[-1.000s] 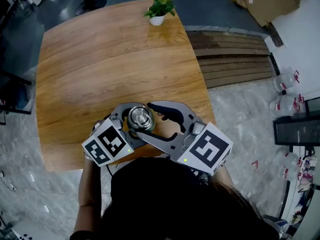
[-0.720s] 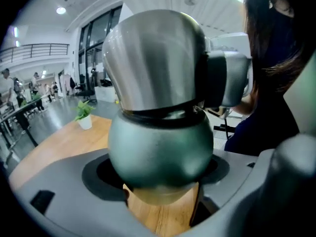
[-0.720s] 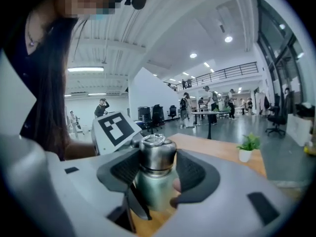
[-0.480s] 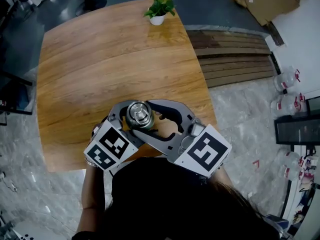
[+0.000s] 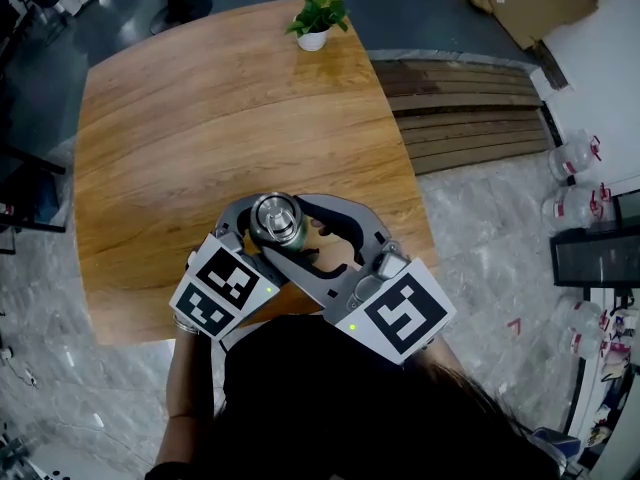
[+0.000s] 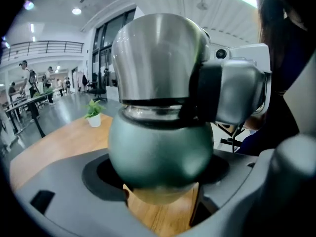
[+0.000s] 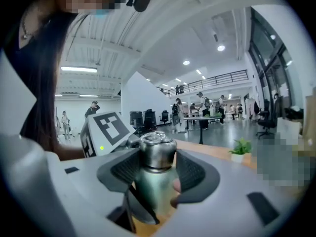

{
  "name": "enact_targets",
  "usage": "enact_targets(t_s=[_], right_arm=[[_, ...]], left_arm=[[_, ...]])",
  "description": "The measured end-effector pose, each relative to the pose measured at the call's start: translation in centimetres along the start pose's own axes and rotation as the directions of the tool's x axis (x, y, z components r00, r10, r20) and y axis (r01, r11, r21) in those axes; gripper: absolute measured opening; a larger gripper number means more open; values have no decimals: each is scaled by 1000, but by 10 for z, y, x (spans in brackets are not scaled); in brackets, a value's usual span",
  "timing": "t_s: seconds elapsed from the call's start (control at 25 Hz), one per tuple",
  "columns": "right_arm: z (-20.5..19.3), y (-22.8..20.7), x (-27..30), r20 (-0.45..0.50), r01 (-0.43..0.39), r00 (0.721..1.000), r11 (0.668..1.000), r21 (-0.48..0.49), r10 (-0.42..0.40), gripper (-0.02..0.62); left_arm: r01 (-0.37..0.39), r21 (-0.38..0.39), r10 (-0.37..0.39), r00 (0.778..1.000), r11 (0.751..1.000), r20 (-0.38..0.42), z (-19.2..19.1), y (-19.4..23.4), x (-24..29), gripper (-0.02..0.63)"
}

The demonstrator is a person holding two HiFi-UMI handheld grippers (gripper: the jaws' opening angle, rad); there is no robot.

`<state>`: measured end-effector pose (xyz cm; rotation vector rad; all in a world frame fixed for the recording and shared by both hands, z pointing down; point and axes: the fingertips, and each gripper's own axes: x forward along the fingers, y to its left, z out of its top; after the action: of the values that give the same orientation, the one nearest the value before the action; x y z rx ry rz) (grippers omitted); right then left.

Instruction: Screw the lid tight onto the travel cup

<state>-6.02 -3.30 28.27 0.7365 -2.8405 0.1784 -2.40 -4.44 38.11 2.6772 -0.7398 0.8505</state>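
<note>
The travel cup stands near the front edge of the wooden table. It has a green body and a silver lid sitting on its neck. My left gripper is shut on the green body low down, one jaw on each side. From the right, my right gripper reaches in higher, and its ribbed pads press on the lid. In the left gripper view, one black pad lies against the lid's right side.
A small potted plant stands at the table's far edge. The person's dark-clothed body fills the bottom of the head view, close to the table's front edge. Right of the table are wooden steps and a marble floor.
Cup and both grippers have shifted a little farther onto the table. The right gripper's marker cube has swung down and to the left around the lid.
</note>
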Motion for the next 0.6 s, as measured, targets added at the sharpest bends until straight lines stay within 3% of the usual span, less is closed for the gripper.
enact_targets(t_s=[0.2,0.36,0.44,0.6], right_arm=[[6,7,-9,42,-145,989,983,111,141,241],[6,13,-12,35,-230,973,970,82,228,239],[7,12,-10,32,-209,978,976,60,208,239],[4,4,-6,-4,-75,997,997,-27,75,238]], left_arm=[[91,30,-91,996,995,11,-1,-13,-3,383],[190,85,-192,981,978,21,0,-28,-5,383],[183,73,-185,982,980,27,1,-27,-5,383],[53,23,-53,998,998,-15,-1,-9,1,383]])
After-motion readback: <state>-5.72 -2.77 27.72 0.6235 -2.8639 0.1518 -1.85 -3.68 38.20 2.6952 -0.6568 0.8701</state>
